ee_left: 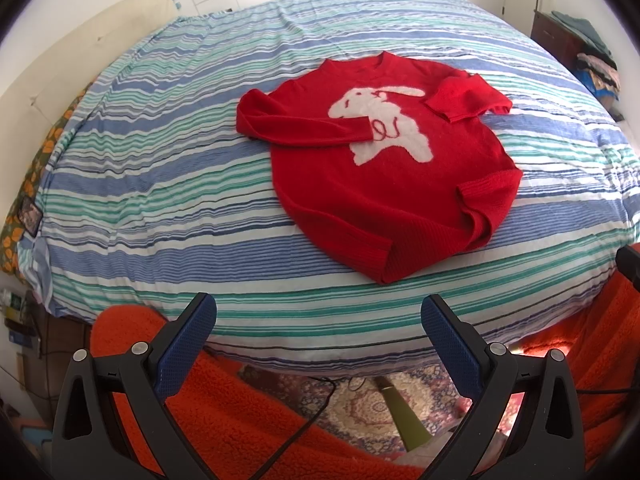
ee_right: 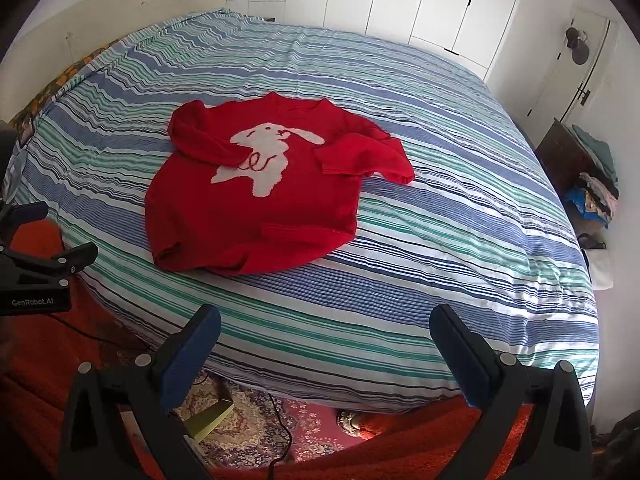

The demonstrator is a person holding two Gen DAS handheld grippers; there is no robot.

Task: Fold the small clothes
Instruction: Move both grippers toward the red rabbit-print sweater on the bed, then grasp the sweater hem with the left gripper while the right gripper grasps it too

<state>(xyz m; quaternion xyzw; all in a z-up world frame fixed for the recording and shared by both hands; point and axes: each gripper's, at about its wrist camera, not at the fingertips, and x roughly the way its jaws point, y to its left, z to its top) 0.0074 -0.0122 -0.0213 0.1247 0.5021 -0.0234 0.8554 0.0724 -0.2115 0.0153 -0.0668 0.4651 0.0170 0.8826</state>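
Striped bedding (ee_left: 160, 184) carries the red sweater (ee_left: 384, 192) face up, both sleeves seemingly already crossed inward. Left tongs (ee_left: 318, 320) and right tongs (ee_right: 324, 330) hang apart, empty, off the near edge. Pinch both hem corners evenly, then lift toward the collar.

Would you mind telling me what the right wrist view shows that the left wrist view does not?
Only the right wrist view shows the left gripper's body from the side, a door with a wall lamp, and the right gripper open. Only the left wrist view shows the left gripper open. Both share the red sweater flat on the striped bed.
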